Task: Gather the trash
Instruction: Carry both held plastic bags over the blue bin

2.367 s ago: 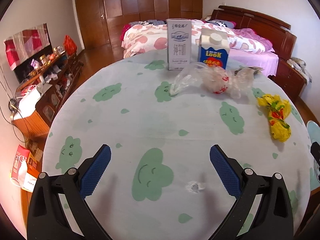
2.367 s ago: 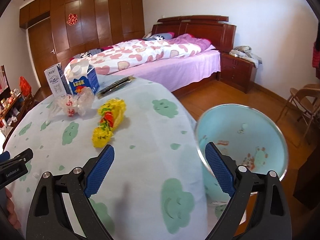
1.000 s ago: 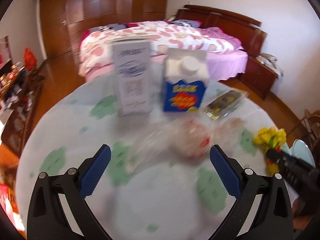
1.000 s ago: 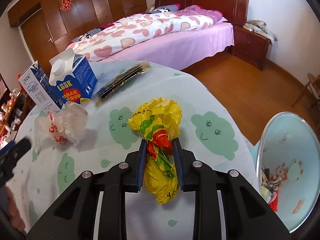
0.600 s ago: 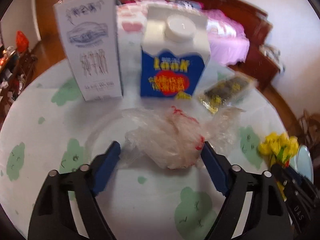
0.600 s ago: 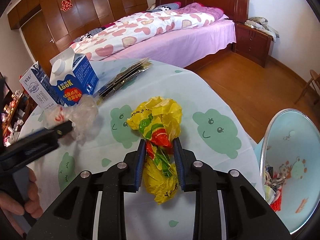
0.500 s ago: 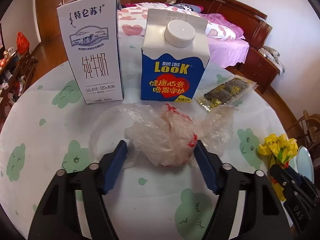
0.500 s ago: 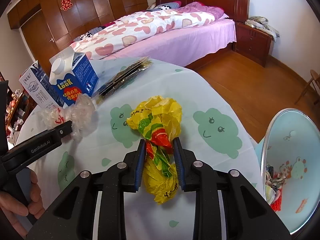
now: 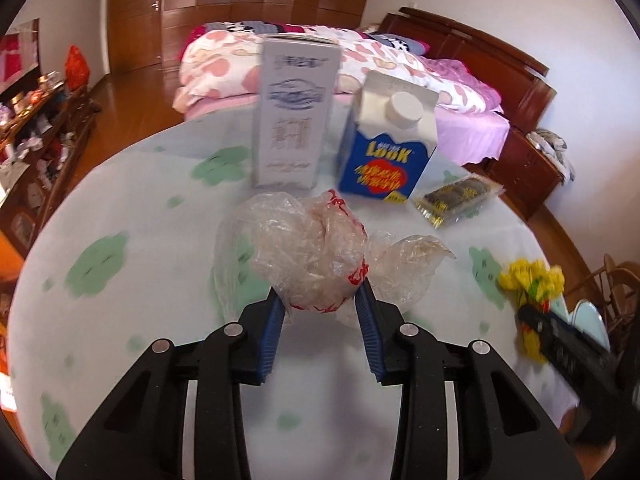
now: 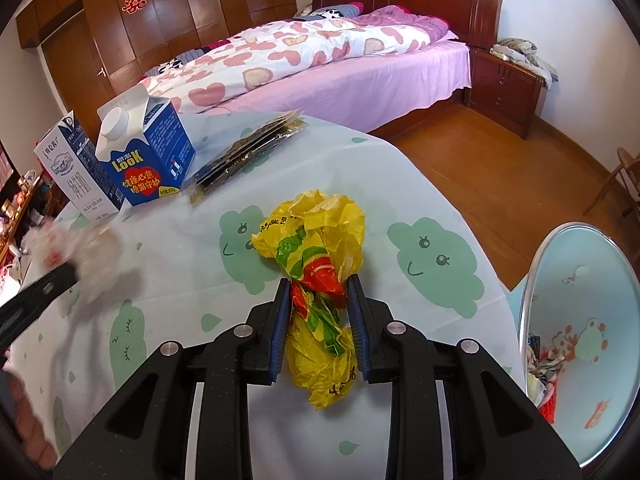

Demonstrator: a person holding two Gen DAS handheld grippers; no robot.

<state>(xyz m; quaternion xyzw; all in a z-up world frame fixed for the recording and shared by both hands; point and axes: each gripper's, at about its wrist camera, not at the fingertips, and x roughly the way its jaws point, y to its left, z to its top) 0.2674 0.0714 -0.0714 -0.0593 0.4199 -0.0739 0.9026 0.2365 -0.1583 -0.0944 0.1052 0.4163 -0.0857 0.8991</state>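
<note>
A crumpled clear plastic bag with red print (image 9: 308,248) sits between the blue pads of my left gripper (image 9: 320,300). The jaws are closing and both pads press on the bag's lower part. In the right wrist view this bag (image 10: 92,256) is a blur at the left edge. My right gripper (image 10: 318,284) is shut on a twisted yellow plastic bag (image 10: 320,232) that lies on the tablecloth. The yellow bag (image 9: 528,280) also shows at the right of the left wrist view. A light blue trash bin (image 10: 532,280) with some waste inside stands beside the table at the right.
A round table (image 9: 140,280) wears a pale cloth with green clouds. On its far side stand a white milk carton (image 9: 296,120) and a blue LOOK carton (image 9: 388,148), with a dark snack packet (image 9: 456,200) beside them. A bed (image 10: 340,60) lies beyond.
The left jaws have narrowed from wide open onto the clear bag, and the left gripper has drawn back from the cartons with it. The right gripper keeps its grip and has not moved.
</note>
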